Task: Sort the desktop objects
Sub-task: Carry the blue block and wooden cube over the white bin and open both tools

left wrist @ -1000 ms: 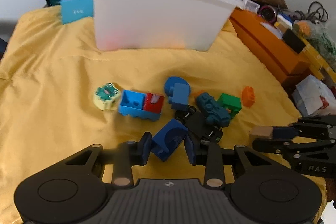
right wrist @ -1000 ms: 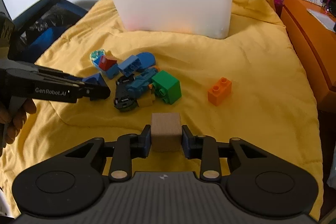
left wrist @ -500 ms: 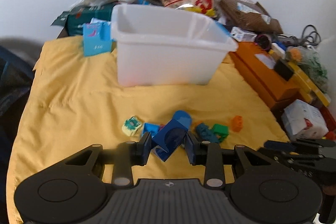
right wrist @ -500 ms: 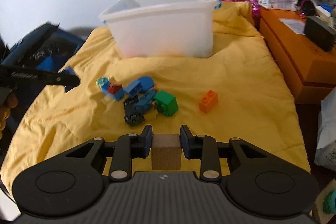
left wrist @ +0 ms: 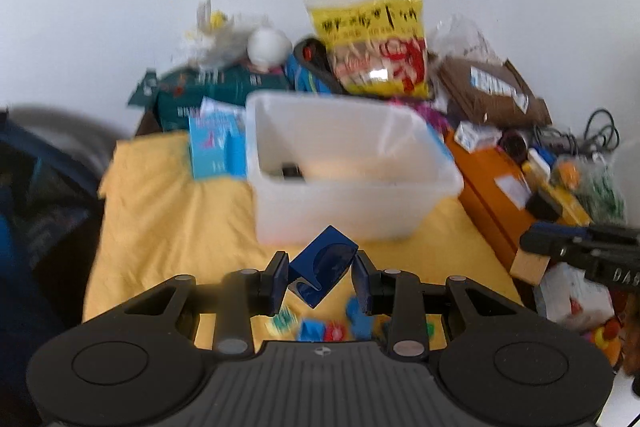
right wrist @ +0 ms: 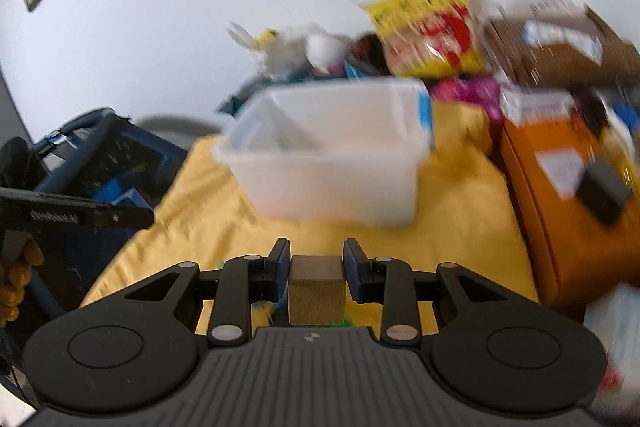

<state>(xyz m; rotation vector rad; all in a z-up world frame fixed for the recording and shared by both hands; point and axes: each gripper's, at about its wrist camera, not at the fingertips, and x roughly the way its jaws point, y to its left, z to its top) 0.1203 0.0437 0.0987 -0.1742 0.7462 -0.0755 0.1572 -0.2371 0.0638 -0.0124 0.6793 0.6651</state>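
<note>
My left gripper (left wrist: 321, 277) is shut on a dark blue block (left wrist: 323, 264) with a curved cut-out, held tilted above the yellow cloth (left wrist: 160, 219). In front of it stands the white plastic bin (left wrist: 344, 167), with something dark inside at its left. Several small toy bricks (left wrist: 320, 329) lie on the cloth below the fingers. My right gripper (right wrist: 316, 269) is shut on a tan wooden cube (right wrist: 317, 289), also raised before the white bin (right wrist: 332, 163). The right gripper with its cube (left wrist: 530, 265) shows at the right edge of the left wrist view.
An orange box (left wrist: 492, 195) with small items on it flanks the bin on the right. Snack bags (left wrist: 380, 47), a teal package (left wrist: 208, 95) and a light blue carton (left wrist: 218, 147) crowd the back. A dark blue bag (right wrist: 100, 163) sits to the left. A hand (right wrist: 16, 279) holds the left gripper.
Both grippers have risen well above the cloth, each still holding its block. The toy pile has sunk to the bottom of both views and the bin's inside has come into sight.
</note>
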